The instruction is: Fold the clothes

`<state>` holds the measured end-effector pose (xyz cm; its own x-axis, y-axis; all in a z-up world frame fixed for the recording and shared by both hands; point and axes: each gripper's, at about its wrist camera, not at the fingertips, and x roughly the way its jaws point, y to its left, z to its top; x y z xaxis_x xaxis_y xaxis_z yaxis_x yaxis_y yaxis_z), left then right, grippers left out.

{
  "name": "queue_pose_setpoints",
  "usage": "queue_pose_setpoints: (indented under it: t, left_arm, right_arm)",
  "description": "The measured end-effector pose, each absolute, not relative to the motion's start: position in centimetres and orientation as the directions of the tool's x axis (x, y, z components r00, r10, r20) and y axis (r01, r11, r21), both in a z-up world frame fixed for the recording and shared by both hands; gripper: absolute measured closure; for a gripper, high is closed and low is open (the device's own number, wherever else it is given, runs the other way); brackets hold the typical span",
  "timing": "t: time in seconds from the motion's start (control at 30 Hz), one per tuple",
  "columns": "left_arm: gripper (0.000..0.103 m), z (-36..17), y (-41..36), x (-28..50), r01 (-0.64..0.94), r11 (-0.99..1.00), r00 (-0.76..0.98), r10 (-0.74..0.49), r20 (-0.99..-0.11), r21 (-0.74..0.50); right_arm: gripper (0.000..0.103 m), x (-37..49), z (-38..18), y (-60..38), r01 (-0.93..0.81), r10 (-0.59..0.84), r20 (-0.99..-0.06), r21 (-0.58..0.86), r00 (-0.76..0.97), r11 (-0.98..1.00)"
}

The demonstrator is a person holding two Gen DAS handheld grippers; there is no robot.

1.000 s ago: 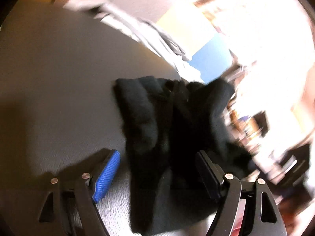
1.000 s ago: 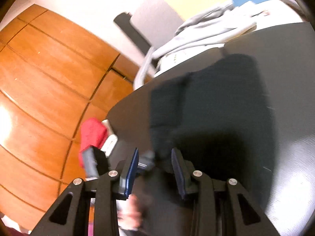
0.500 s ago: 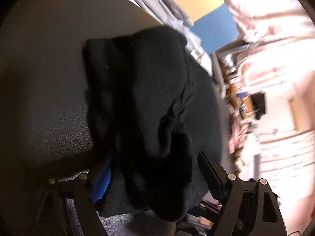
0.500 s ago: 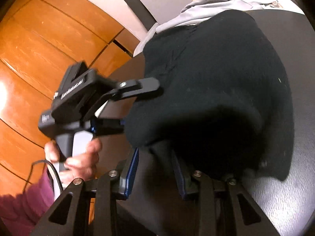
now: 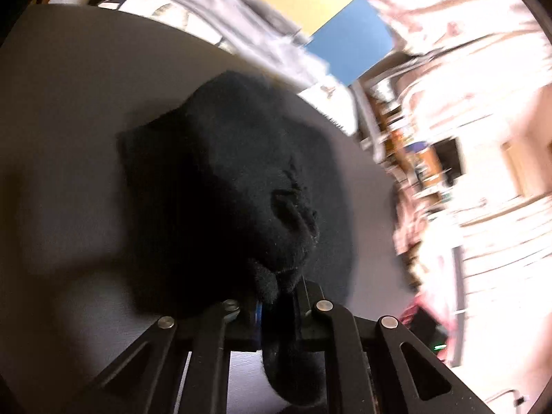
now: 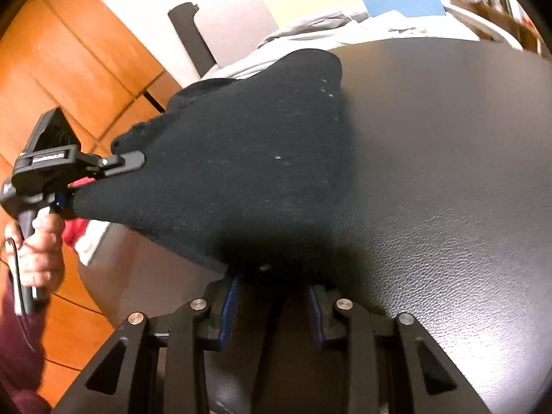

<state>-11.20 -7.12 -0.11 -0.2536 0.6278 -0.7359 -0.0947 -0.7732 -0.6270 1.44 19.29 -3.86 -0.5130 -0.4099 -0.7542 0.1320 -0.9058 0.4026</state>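
Black fuzzy garment [image 6: 248, 158], stretched taut between both tools above dark table [image 6: 448, 172]

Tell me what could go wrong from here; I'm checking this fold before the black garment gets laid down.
1. The left gripper pinches only a small bunched corner of the black garment, so it might slip out.
2. The garment hangs stretched between it and the right gripper, sagging onto the table; it may land creased.
3. The grey clothes lie just behind and could get dragged.
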Motion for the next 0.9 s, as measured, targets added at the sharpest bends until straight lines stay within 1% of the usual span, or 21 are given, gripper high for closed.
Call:
queue_pose_setpoints:
  t: [0.07, 0.1, 0.13, 0.17, 0.2, 0.23, 0.27, 0.33, 0.37, 0.4, 0.43, 0.5, 0.53, 0.6, 0.67, 0.73, 0.77, 0.8, 0.83, 0.9]
  left_arm:
    - [0.089, -2.7, -7.1, -11.1, -0.107, -0.822, -0.221, 0.568, -0.793, -0.559]
    - [0.087, -4.1, -7.3, -11.0, -0.107, -0.834, -0.216, 0.551, -0.806, -0.541]
    - [0.083, -4.6, -7.9, -11.0, -0.103, -0.821, -0.225, 0.569, -0.791, -0.561]
    - [0.082, -5.0, -8.5, -11.0, -0.097, -0.806, -0.234, 0.588, -0.774, -0.583]
    - [0.081, -5.3, -9.4, -10.9, -0.072, -0.770, -0.246, 0.630, -0.736, -0.634]
    - [0.077, -5.4, -10.3, -10.8, -0.051, -0.733, -0.260, 0.665, -0.700, -0.678]
    - [0.073, -5.0, -10.5, -10.3, -0.052, -0.740, -0.277, 0.656, -0.702, -0.671]
    - [0.071, -4.2, -11.0, -9.3, -0.053, -0.752, -0.311, 0.637, -0.705, -0.657]
    - [0.063, -3.8, -11.2, -8.9, -0.054, -0.759, -0.328, 0.628, -0.706, -0.649]
    - [0.060, -3.3, -11.5, -8.4, -0.054, -0.765, -0.345, 0.618, -0.707, -0.642]
    - [0.058, -2.9, -11.7, -7.9, -0.054, -0.771, -0.361, 0.607, -0.707, -0.634]
    - [0.058, -2.1, -12.1, -7.0, -0.054, -0.783, -0.394, 0.586, -0.708, -0.619]
    - [0.056, -1.7, -12.4, -6.5, -0.053, -0.789, -0.411, 0.576, -0.707, -0.612]
    - [0.050, -0.1, -11.7, -5.5, -0.087, -0.812, -0.457, 0.547, -0.701, -0.577]
    - [0.038, 0.7, -9.9, -4.9, -0.135, -0.831, -0.483, 0.531, -0.696, -0.540]
    - [0.038, -0.7, -8.1, -4.7, -0.170, -0.869, -0.489, 0.484, -0.725, -0.465]
    - [0.039, -1.4, -7.5, -4.7, -0.171, -0.899, -0.490, 0.433, -0.756, -0.404]
    - [0.044, -2.3, -6.9, -4.7, -0.160, -0.942, -0.491, 0.336, -0.804, -0.296]
    - [0.057, -3.0, -6.5, -4.9, -0.144, -0.968, -0.492, 0.250, -0.834, -0.206]
    - [0.059, -4.1, -7.0, -4.9, -0.133, -0.977, -0.491, 0.209, -0.846, -0.164]
  right_arm:
    - [0.074, 1.7, -4.0, 19.3, 0.141, -0.378, -0.767, 0.359, -0.519, -0.923]
    - [0.073, 1.8, -4.0, 19.2, 0.147, -0.368, -0.771, 0.343, -0.520, -0.928]
    - [0.073, 1.8, -4.0, 19.0, 0.156, -0.363, -0.773, 0.332, -0.519, -0.930]
    - [0.073, 1.8, -4.0, 18.9, 0.165, -0.359, -0.776, 0.321, -0.519, -0.933]
    - [0.073, 1.8, -4.0, 18.8, 0.172, -0.357, -0.779, 0.314, -0.516, -0.934]
    - [0.072, 1.6, -4.1, 18.8, 0.177, -0.362, -0.780, 0.317, -0.511, -0.932]
    - [0.071, 1.3, -4.1, 18.9, 0.180, -0.377, -0.779, 0.332, -0.501, -0.926]
    - [0.071, 1.4, -3.9, 19.1, 0.199, -0.423, -0.772, 0.373, -0.474, -0.906]
    - [0.071, 1.9, -3.5, 19.4, 0.212, -0.441, -0.761, 0.387, -0.476, -0.897]
    - [0.071, 2.3, -3.0, 19.7, 0.226, -0.459, -0.749, 0.400, -0.478, -0.888]
    - [0.071, 2.8, -2.5, 20.0, 0.235, -0.476, -0.731, 0.415, -0.488, -0.879]
    - [0.071, 3.4, -1.1, 20.9, 0.241, -0.500, -0.672, 0.446, -0.546, -0.862]
    - [0.071, 3.5, -0.6, 21.2, 0.243, -0.504, -0.649, 0.452, -0.570, -0.858]
    - [0.071, 3.3, -0.3, 21.1, 0.250, -0.497, -0.637, 0.442, -0.589, -0.862]
    - [0.071, 2.1, -1.1, 19.6, 0.259, -0.485, -0.662, 0.416, -0.572, -0.872]
    - [0.071, 0.9, -1.8, 18.2, 0.268, -0.472, -0.686, 0.390, -0.554, -0.881]
    - [0.071, 0.2, -2.2, 17.4, 0.272, -0.465, -0.698, 0.377, -0.545, -0.885]
    - [0.071, -0.4, -2.6, 16.7, 0.277, -0.458, -0.709, 0.364, -0.536, -0.889]
    - [0.071, -0.8, -3.3, 15.8, 0.296, -0.462, -0.724, 0.356, -0.512, -0.886]
    - [0.071, -0.7, -4.9, 14.1, 0.343, -0.444, -0.755, 0.304, -0.482, -0.889]
